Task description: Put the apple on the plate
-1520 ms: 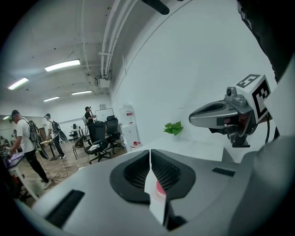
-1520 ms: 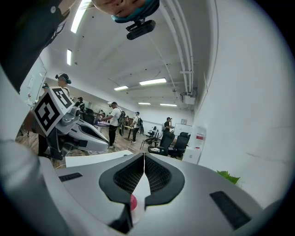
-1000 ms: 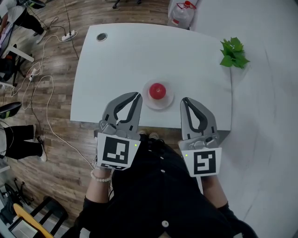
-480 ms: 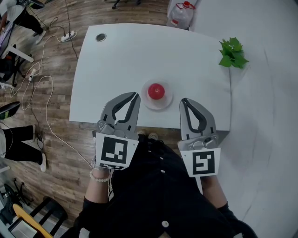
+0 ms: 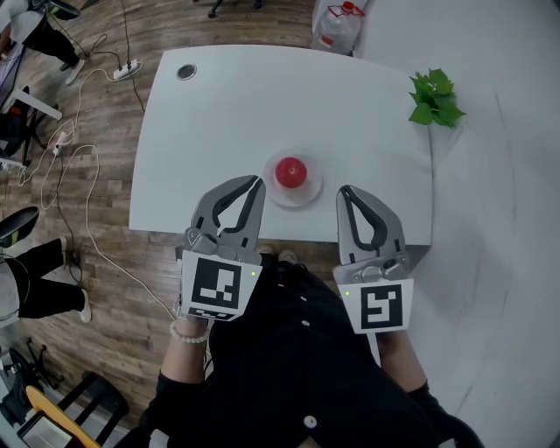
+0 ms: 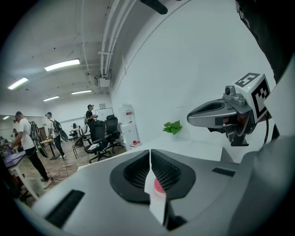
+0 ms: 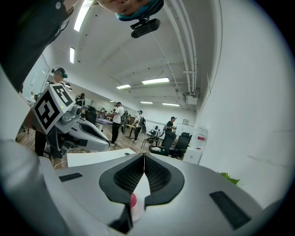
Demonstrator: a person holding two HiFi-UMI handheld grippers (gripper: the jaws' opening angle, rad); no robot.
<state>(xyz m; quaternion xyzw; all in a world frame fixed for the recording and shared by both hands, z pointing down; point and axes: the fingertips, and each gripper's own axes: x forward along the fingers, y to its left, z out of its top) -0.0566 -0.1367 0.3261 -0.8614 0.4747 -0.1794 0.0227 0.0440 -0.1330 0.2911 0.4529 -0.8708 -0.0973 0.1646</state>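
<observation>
A red apple [image 5: 290,172] rests on a small white plate [image 5: 305,193] near the front edge of the white table [image 5: 262,105]. My left gripper [image 5: 256,181] hangs shut just left of the plate, its tips over the table edge, nothing between its jaws. My right gripper [image 5: 345,191] is also shut and empty, just right of the plate. In the left gripper view the apple [image 6: 157,186] peeks through the gap below the closed jaws. The right gripper view shows a sliver of the apple [image 7: 133,200] the same way.
A green leafy sprig [image 5: 435,98] lies at the table's far right corner. A round grommet [image 5: 185,72] sits at the far left corner. A water jug [image 5: 339,26] stands beyond the table. Cables and a power strip [image 5: 127,67] trail over the wooden floor on the left.
</observation>
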